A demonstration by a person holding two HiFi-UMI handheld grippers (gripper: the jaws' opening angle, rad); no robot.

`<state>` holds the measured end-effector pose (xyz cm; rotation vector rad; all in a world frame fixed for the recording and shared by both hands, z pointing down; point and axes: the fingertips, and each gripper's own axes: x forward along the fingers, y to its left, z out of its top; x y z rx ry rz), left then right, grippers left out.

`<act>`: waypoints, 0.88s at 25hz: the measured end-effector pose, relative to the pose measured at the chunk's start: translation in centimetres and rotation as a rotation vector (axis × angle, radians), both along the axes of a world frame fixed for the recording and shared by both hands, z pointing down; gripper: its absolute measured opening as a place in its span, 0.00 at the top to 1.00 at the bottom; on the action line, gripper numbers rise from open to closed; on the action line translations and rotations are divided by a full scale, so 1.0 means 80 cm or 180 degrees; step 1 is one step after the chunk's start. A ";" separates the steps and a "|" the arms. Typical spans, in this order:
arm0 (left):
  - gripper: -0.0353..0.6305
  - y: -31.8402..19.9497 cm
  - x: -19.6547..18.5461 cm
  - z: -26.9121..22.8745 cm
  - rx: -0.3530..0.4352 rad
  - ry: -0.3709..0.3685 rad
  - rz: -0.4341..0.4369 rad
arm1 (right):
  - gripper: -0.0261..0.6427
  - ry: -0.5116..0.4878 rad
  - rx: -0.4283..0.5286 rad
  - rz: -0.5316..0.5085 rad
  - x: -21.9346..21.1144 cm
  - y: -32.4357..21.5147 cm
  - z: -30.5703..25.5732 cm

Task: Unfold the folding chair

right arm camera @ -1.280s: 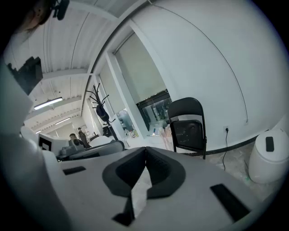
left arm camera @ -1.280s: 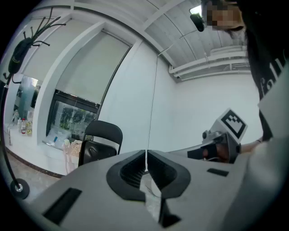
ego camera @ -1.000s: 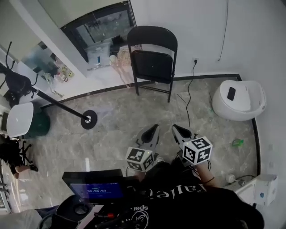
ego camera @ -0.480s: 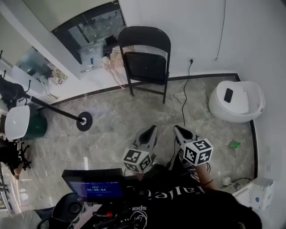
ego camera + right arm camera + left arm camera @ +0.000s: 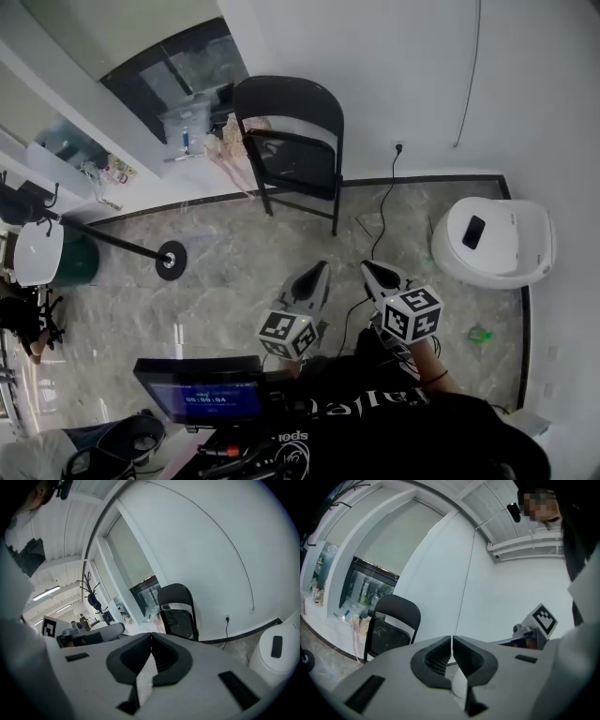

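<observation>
A black folding chair [image 5: 292, 150] stands folded against the white wall at the far side of the floor; it also shows in the left gripper view [image 5: 389, 627] and the right gripper view [image 5: 178, 611]. My left gripper [image 5: 322, 267] and right gripper [image 5: 366, 267] are held side by side in front of me, well short of the chair, both pointing toward it. Both are shut with nothing between their jaws; the tips meet in the left gripper view [image 5: 451, 639] and the right gripper view [image 5: 151, 637].
A white round bin [image 5: 492, 242] with a black device on its lid stands at the right. A power cord [image 5: 380, 216] runs from a wall socket across the floor. A black stand with a round base [image 5: 169, 260] lies at the left. A screen [image 5: 202, 394] is near my body.
The chair has shifted lower and left in the head view and looks nearer, as I have moved toward it. Both grippers keep the same shut pose in front of me.
</observation>
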<state>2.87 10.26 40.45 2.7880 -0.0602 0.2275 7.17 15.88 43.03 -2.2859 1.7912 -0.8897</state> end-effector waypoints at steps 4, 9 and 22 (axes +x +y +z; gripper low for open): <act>0.93 0.005 0.061 -0.002 -0.0002 0.0013 -0.0128 | 0.94 0.0009 -0.0006 -0.0174 0.057 0.005 -0.001; 0.93 0.016 0.121 -0.004 -0.0048 0.0077 -0.0306 | 0.94 -0.0032 0.0006 -0.0354 0.119 0.014 0.012; 0.93 -0.038 0.155 0.023 -0.0035 -0.0194 -0.0558 | 0.94 -0.0343 0.0035 -0.0524 0.178 -0.053 0.043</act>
